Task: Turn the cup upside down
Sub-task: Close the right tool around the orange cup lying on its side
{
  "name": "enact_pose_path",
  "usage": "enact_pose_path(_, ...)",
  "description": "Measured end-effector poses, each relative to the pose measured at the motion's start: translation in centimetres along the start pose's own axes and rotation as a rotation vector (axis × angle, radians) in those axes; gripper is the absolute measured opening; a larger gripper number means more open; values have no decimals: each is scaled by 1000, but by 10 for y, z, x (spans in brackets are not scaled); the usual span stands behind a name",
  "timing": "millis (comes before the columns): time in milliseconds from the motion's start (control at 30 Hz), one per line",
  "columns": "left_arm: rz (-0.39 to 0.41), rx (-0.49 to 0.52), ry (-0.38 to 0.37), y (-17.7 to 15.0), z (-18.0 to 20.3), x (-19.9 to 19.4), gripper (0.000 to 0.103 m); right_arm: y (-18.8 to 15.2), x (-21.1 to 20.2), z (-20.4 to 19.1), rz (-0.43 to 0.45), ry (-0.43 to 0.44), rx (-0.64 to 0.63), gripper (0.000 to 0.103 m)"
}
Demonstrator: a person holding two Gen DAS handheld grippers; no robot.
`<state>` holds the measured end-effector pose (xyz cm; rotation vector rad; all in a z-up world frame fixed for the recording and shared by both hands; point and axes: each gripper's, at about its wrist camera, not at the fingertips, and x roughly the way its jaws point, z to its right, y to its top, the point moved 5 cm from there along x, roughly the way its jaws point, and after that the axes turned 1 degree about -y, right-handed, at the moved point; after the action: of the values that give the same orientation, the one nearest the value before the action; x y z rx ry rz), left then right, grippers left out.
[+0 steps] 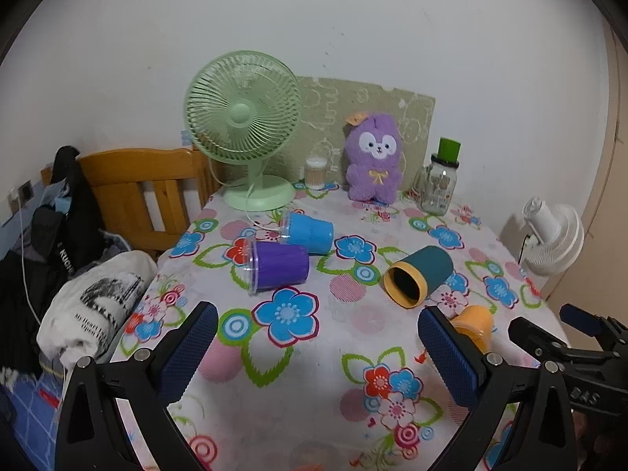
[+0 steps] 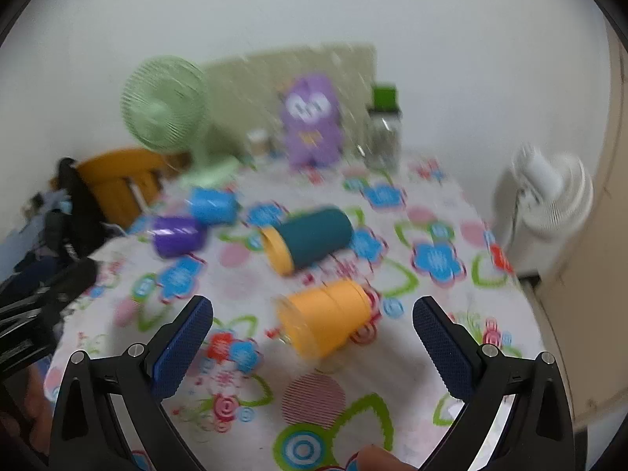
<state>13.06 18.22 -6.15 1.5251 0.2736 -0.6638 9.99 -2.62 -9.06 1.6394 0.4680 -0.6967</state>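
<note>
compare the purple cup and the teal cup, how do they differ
The purple cup has a clear rim; the teal cup has a yellow one. The purple cup's mouth points left, towards the table edge; the teal cup's dark opening faces the left wrist camera. The purple cup lies left of the teal cup. Both lie on their sides on the flowered tablecloth.

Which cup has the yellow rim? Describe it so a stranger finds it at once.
Start at the purple plush toy at the back of the floral table. Come forward and right to the cup lying on its side: the teal cup. Only it pairs a teal body with a yellow rim.
</note>
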Motion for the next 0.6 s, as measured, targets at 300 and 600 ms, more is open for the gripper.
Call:
enact_pose_path(300,-72,29,-20,4,8,52,103,-8,62,24,-173,31,199,103)
enact_pose_path(600,-103,41,-28,3,13,74,103,0,91,19,-221,82,240,103)
